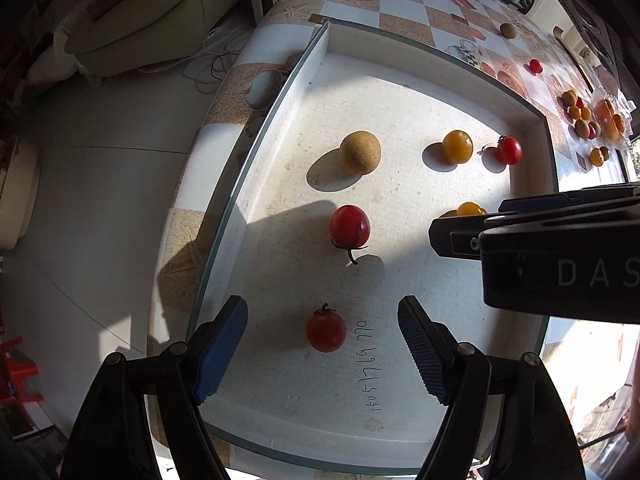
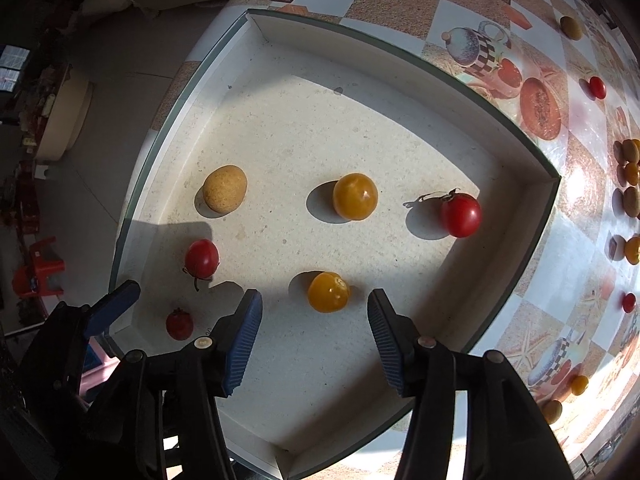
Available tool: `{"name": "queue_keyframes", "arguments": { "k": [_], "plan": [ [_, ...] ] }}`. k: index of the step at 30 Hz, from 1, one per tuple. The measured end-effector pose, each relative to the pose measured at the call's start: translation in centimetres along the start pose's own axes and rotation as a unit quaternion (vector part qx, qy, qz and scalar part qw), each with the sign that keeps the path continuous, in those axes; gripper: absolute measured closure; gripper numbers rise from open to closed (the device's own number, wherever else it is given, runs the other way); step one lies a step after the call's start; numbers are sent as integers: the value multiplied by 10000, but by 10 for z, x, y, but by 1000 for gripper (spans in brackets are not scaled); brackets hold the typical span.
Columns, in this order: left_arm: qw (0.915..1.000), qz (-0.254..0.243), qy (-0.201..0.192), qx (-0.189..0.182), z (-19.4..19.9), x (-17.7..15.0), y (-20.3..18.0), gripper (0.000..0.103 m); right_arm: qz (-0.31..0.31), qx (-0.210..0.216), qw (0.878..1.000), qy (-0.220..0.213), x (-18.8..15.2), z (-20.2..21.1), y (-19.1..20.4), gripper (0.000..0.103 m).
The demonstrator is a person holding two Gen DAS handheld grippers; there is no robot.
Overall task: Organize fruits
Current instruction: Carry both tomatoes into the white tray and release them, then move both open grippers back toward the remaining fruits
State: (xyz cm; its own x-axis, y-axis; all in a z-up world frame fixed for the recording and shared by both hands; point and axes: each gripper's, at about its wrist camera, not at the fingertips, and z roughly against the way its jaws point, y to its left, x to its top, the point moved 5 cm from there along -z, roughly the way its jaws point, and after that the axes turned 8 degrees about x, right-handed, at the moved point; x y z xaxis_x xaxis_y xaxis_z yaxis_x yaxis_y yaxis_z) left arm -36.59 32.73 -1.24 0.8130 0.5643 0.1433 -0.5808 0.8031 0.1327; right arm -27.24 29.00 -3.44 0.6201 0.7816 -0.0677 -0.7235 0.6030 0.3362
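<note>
Just ahead of each spread gripper, left [image 1: 322, 350] and right [image 2: 316, 334], one fruit: red tomato [image 1: 326, 332], yellow tomato [image 2: 329, 292].

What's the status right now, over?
Left gripper open around small red tomato. Right gripper open behind orange tomato. White foam tray: six fruits, nothing blocking.

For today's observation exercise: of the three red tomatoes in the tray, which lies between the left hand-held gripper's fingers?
The stemmed red tomato beside the handwritten numbers; the other two lie farther off.
</note>
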Motion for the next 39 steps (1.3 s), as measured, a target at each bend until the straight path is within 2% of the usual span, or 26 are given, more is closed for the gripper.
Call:
{"name": "queue_keyframes", "arguments": {
  "k": [2,7,16,26,39],
  "plan": [
    [10000,-23,61,27,1,1,1,24,0,43,10000,-82,0,7,1,20],
    [9999,-55,134,73,7,-4,0,24,-156,210,9993,-264,-3,29,-4,18],
    [9990,-435,-18,97,28,3,-25,24,-691,189,9953,-653,-11,73,-55,12],
    [9922,-1203,-333,39,57,32,-88,24,-1578,97,9831,-927,-56,107,-129,12],
    [9755,-2146,-490,-64,82,35,-168,24,-2621,119,9582,-1139,-126,123,-222,12]
  ]
}}
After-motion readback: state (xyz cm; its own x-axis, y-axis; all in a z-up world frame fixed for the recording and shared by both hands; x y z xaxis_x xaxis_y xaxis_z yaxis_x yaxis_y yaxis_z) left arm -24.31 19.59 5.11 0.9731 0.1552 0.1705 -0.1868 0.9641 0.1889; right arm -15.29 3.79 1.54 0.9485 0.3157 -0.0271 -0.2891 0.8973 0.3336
